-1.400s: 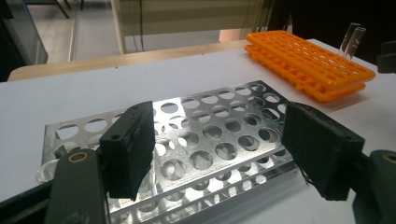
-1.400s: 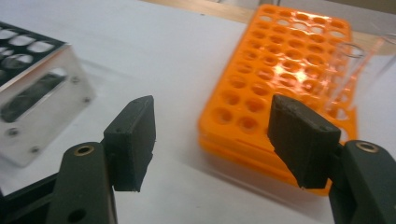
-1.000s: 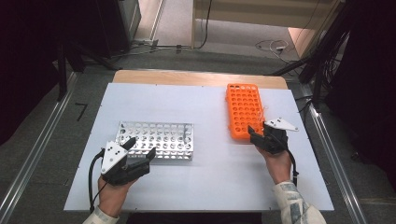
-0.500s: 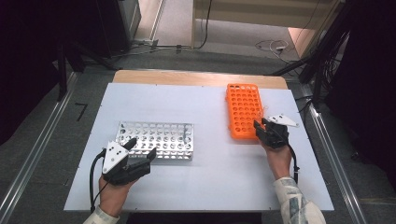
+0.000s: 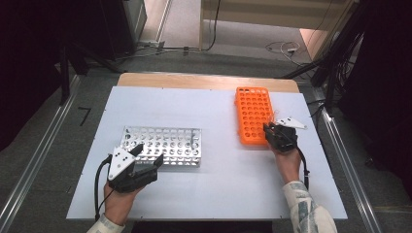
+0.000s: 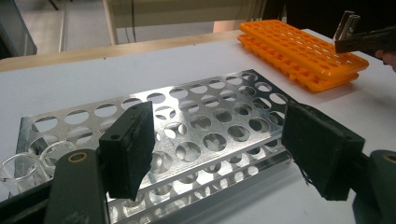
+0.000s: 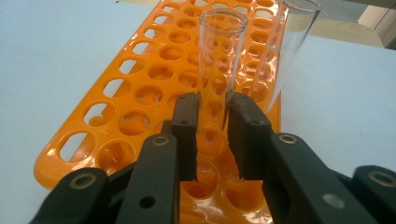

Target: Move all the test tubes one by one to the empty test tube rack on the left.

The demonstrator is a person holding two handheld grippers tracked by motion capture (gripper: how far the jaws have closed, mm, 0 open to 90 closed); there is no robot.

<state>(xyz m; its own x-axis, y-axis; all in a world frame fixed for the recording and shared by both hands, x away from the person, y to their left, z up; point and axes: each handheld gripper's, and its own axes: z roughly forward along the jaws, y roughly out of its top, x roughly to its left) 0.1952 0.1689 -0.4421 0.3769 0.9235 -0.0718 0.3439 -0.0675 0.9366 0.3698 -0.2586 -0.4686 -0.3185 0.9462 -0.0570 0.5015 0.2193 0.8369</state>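
Observation:
An orange tube rack lies at the table's far right. At its near right corner my right gripper has just been closing, and its jaws are now shut on a clear glass test tube that stands upright in the rack. A second clear tube leans just beyond it. My left gripper is open at the near left end of the metal rack. In the left gripper view the jaws stand wide with nothing between them, above the metal rack. Two clear tubes sit in its left end.
The racks rest on a white board on a wooden table. Grey floor, metal rails and cables surround it. In the left gripper view the orange rack lies far right, with the right gripper at it.
The right gripper has shifted slightly toward the orange rack's corner and its jaws have closed on the tube. The left hand has stayed put.

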